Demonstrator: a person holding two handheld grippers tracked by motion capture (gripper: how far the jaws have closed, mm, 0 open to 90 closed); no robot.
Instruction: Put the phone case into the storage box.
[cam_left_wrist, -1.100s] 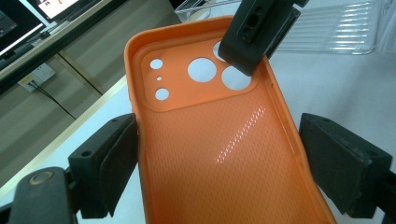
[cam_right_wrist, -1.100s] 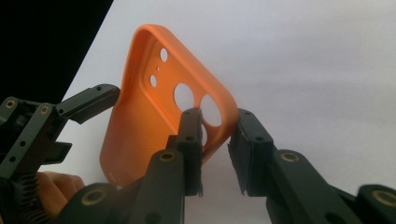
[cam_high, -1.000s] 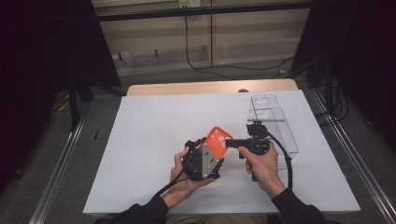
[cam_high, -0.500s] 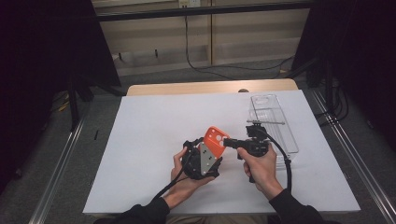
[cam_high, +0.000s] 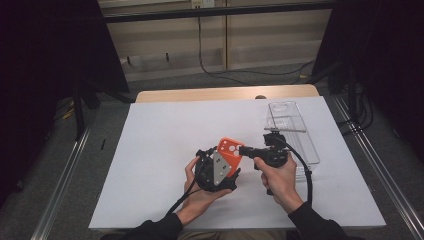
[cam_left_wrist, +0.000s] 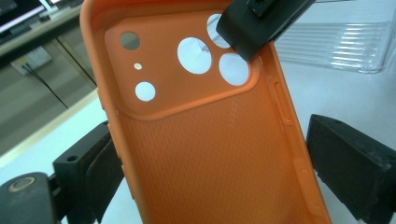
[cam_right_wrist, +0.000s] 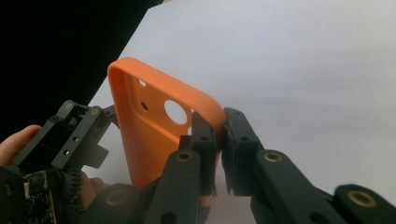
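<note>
An orange phone case (cam_high: 230, 151) stands upright over the table, its inside with the camera holes facing the left gripper view (cam_left_wrist: 201, 140). My left gripper (cam_high: 223, 165) is shut on the case's long sides, with one jaw on each edge (cam_left_wrist: 210, 158). From the right, my right gripper (cam_high: 243, 149) is shut on the case's rim at the upper corner by the camera holes (cam_right_wrist: 220, 128). Its black jaw (cam_left_wrist: 261, 23) covers part of one hole. The case (cam_right_wrist: 149, 121) and the left gripper (cam_right_wrist: 70, 135) also appear in the right gripper view.
A clear plastic tray (cam_high: 292, 130) lies at the right back of the white table (cam_high: 160, 150), just behind my right hand (cam_high: 280, 180). Cables trail from both grippers toward the front edge. Dark floor and rails lie on both sides.
The orange case has shifted slightly left and now leans a little more. Both hands have stayed in about the same place.
</note>
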